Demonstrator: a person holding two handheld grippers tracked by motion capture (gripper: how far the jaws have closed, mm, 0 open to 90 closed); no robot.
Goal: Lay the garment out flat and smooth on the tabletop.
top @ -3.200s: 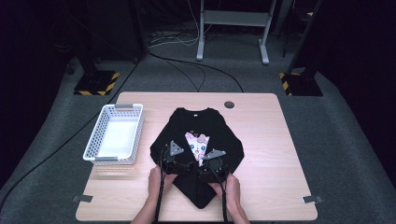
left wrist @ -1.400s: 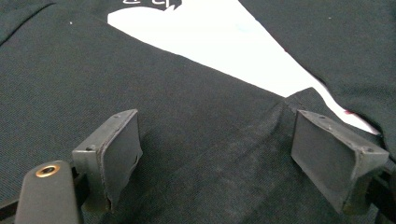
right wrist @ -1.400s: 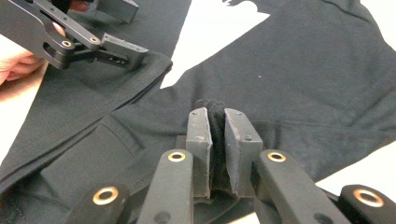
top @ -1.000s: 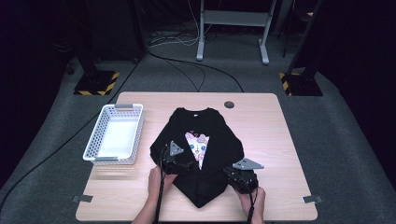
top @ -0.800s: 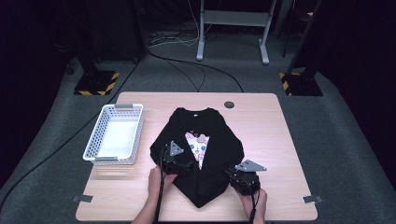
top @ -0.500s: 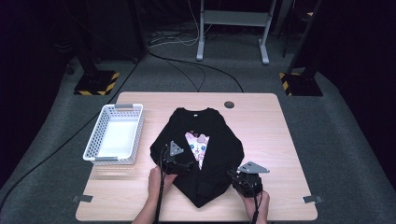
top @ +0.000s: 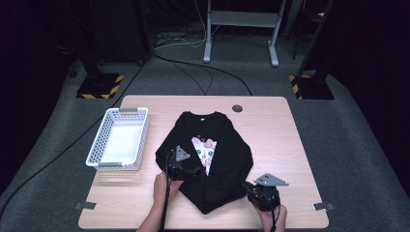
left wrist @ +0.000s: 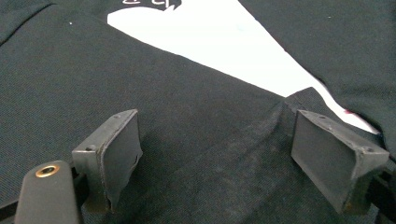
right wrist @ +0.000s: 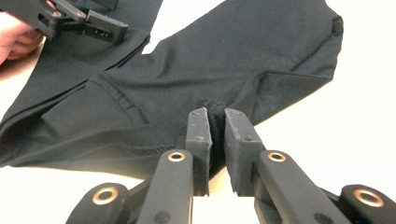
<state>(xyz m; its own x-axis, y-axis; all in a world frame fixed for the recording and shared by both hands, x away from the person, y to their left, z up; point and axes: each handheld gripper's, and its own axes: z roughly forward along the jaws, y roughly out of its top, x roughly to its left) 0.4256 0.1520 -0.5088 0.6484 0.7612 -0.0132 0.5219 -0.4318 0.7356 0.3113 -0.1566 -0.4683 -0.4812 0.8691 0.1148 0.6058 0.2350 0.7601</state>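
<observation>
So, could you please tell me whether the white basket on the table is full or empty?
Empty. In the high view the white basket shows its bare white floor, and the black sweatshirt lies on the table beside it.

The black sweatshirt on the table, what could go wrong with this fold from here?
1. The right gripper pinches only a small bunch at the edge of the black sweatshirt; it may slip out when pulled.
2. The left gripper rests on the cloth with its jaws open, so the folded layers could drag along and undo the fold.
</observation>
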